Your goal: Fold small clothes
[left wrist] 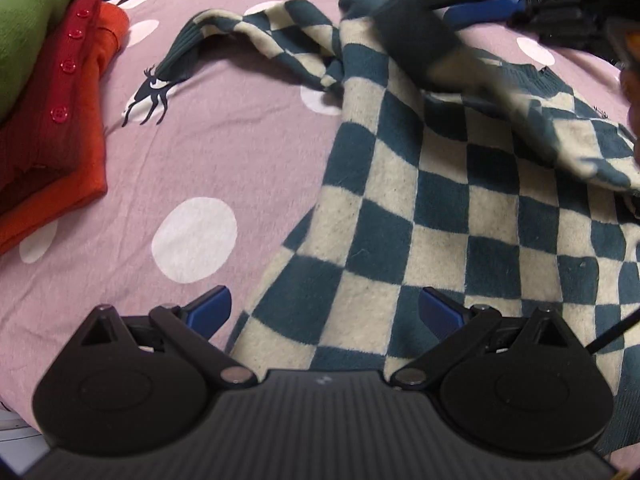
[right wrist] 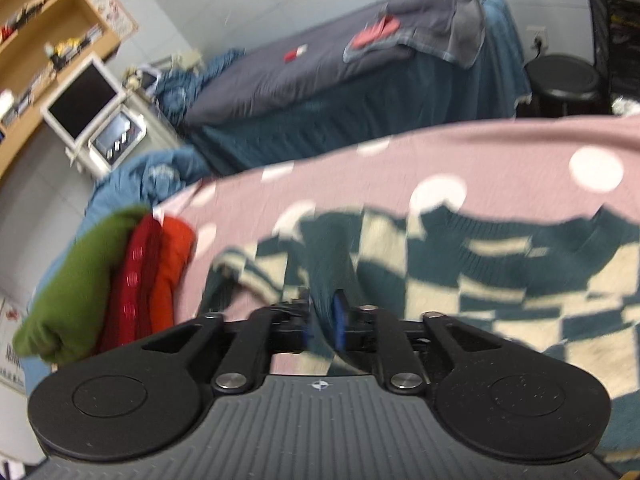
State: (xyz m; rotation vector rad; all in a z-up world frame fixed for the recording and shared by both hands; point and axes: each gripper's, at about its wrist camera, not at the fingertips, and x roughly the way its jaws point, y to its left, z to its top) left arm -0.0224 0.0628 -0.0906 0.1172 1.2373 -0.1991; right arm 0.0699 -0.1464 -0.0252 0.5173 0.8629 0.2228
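A teal and cream checkered sweater [left wrist: 420, 208] lies on the pink dotted bedspread [left wrist: 208, 152]. One sleeve [left wrist: 240, 36] stretches to the far left. My left gripper [left wrist: 324, 312] is open and empty over the sweater's near hem. My right gripper [right wrist: 322, 322] is shut on the dark cuff of the other sleeve [right wrist: 320, 280] and holds it lifted. In the left wrist view that gripper [left wrist: 480, 12] appears at the top right, with the sleeve [left wrist: 500, 84] hanging blurred across the sweater's body.
A stack of folded green, red and orange clothes [left wrist: 56, 92] sits at the left of the bedspread, also in the right wrist view [right wrist: 120, 280]. Beyond the bed are another bed [right wrist: 340, 80], shelves [right wrist: 44, 32] and a black stool [right wrist: 564, 80].
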